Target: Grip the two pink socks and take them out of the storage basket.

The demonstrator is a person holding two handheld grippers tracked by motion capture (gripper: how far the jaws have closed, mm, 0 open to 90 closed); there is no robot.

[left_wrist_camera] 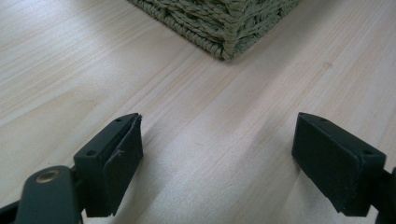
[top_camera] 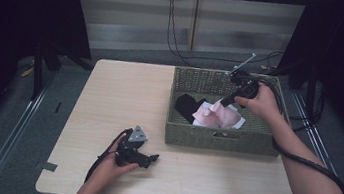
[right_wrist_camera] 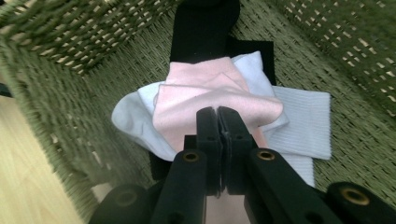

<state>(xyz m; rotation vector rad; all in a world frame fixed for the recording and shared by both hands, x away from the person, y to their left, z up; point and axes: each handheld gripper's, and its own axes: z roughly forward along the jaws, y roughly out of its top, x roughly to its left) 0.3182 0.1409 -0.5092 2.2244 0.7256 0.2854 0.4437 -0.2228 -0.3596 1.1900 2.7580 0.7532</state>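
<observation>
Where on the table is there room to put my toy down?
The widest bare patch of the table is left of the woven basket, beyond the left gripper. A bare strip also runs along the near edge in front of the basket. Inside the basket it is crowded: socks and the right gripper.

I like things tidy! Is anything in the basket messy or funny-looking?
A bit messy, yes. Inside the woven basket, the pink cloth lies crumpled on the white cloth and the black one, not folded. The right gripper is shut on the pink cloth. Nothing looks spilled or broken.
</observation>
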